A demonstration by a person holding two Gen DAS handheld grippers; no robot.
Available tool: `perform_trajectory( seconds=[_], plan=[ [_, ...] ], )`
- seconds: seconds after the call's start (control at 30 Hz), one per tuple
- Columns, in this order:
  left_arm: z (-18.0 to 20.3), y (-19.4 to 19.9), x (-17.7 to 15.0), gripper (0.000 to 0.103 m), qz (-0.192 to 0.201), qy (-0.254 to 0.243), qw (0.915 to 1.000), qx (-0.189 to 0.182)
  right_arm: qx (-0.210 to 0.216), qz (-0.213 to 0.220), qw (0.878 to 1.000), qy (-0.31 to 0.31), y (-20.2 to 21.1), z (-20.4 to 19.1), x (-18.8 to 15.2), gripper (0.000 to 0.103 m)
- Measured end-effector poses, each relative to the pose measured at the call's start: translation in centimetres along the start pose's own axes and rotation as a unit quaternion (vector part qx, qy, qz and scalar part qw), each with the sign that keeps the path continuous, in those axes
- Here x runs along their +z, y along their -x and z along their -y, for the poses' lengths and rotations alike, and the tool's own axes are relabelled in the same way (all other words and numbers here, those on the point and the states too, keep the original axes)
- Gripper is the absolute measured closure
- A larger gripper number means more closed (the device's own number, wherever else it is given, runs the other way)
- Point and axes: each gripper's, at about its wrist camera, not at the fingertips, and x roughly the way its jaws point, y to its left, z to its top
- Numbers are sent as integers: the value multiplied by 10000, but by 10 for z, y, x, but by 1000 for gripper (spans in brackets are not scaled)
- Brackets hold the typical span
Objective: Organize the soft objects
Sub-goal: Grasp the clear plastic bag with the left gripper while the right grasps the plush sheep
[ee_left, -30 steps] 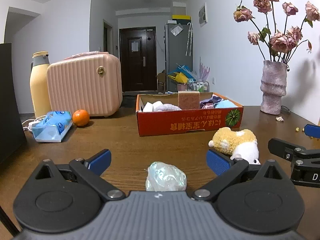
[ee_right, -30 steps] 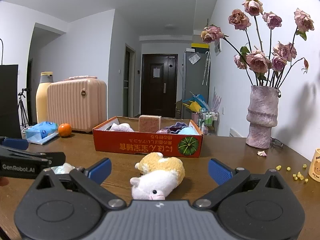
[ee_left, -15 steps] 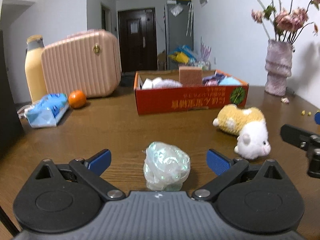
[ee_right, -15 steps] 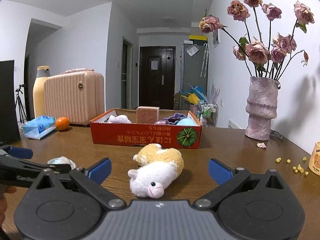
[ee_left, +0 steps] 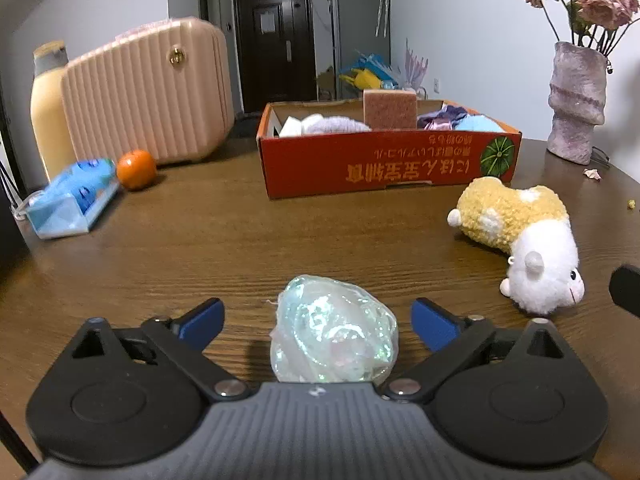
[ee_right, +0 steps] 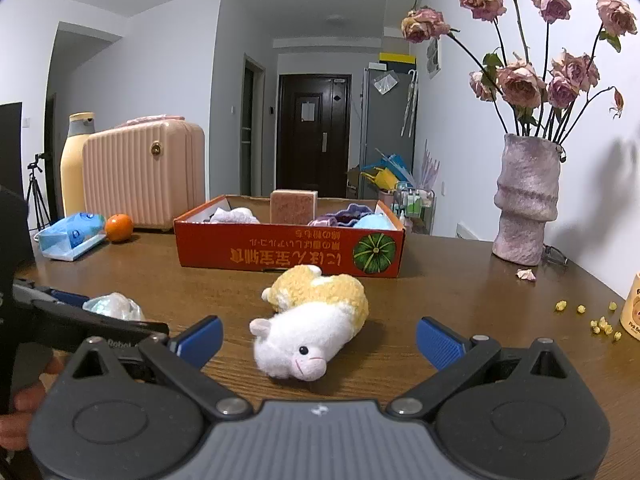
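Note:
A shiny, iridescent pale-green soft ball lies on the wooden table between the open blue-tipped fingers of my left gripper; it also shows in the right wrist view. A yellow and white plush animal lies on its side just ahead of my open right gripper, and at the right in the left wrist view. A red cardboard box behind them holds a brown sponge and several soft cloth items; it also shows in the right wrist view.
A pink ribbed case, a yellow bottle, an orange and a blue tissue pack stand at the left. A purple vase of dried roses stands at the right, with yellow crumbs and a cup near the edge.
Both grippers have tilted down and come closer to the table. The shiny ball now sits further in between the left fingers. The plush looks nearer to the right gripper.

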Motion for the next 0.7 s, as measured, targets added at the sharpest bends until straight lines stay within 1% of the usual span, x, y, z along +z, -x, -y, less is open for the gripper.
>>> perform_trajectory(
  seconds=[0.03, 0.07, 0.1, 0.17, 0.27, 0.4, 0.53, 0.7],
  plan=[
    [0, -2, 1, 13, -45, 8, 10000, -6, 1, -18, 10000, 2, -1, 0, 0, 0],
    [-1, -5, 1, 21, -97, 19, 9999, -17, 2, -33, 10000, 4, -2, 0, -1, 0],
    [-2, -6, 1, 26, -152, 43, 9999, -35, 1, -45, 10000, 7, -2, 0, -1, 0],
    [-4, -8, 1, 42, -233, 84, 9996, -144, 1, -77, 10000, 9, -4, -1, -1, 0],
    [-4, -7, 0, 52, -243, 82, 9995, -181, 35, -113, 9999, -8, -6, 0, -2, 0],
    [-7, -3, 0, 57, -210, 146, 9994, -243, 36, -151, 9999, -9, -8, 0, -3, 0],
    [-7, 2, 1, 57, -87, 95, 9997, -191, 37, -237, 9997, -32, -13, 0, -3, 0],
    [-9, 13, 5, 57, 189, 107, 9996, -186, 32, -345, 9992, -214, -22, 3, -2, 0]
  ],
)
